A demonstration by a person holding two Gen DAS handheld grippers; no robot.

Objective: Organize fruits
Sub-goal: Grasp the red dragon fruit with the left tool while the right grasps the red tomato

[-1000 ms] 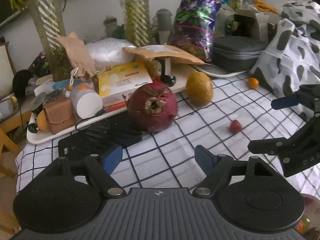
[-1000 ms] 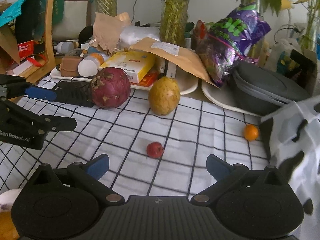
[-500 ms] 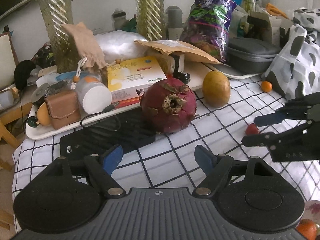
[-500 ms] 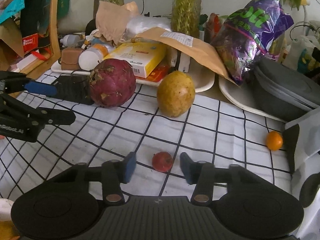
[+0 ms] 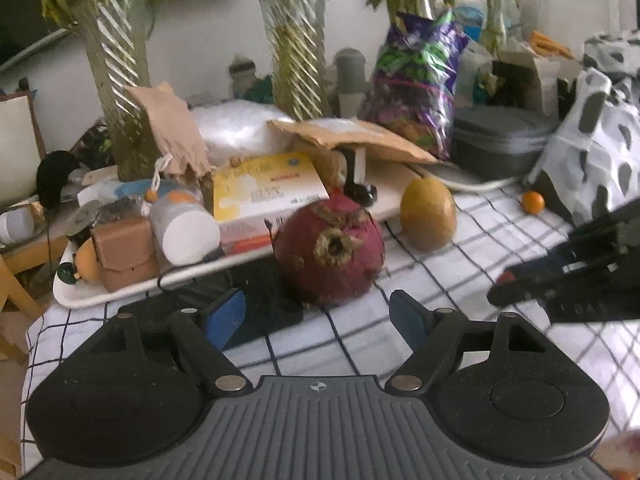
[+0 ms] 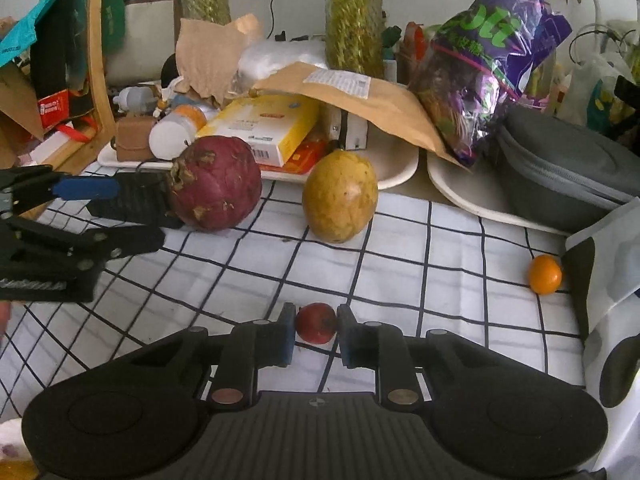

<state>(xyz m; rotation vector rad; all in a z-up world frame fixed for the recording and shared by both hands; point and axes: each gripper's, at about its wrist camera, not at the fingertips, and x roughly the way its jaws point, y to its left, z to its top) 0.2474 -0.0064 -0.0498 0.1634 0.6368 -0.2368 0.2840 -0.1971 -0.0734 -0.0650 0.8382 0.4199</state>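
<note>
**Right tongs closing on the small red fruit, left tongs waiting wide**

The right gripper (image 6: pixel 316 334) is pinching in on the small red fruit (image 6: pixel 316 323), its blue pads sitting just beside or touching the fruit's two sides; I cannot tell whether it is fully clamped yet. The fruit is resting on the checked cloth (image 6: pixel 400 248), so the fingers are coming in low and level, probably to catch it at its widest part.

The left gripper (image 5: pixel 318 314) is hanging released, its jaws spread wide and holding nothing, facing the big dark-red fruit (image 5: pixel 330 250) just ahead, likely lined up as its next pick.

Further out, the yellow-brown fruit (image 6: pixel 340 196) is standing near the white tray (image 6: pixel 396 178), and a small orange fruit (image 6: pixel 544 274) is lying against the spotted fabric (image 6: pixel 608 280) at the right edge.

Open cloth is lying between the grippers and the far fruits, giving room to lift. The cluttered tray behind is leaving little space.
</note>
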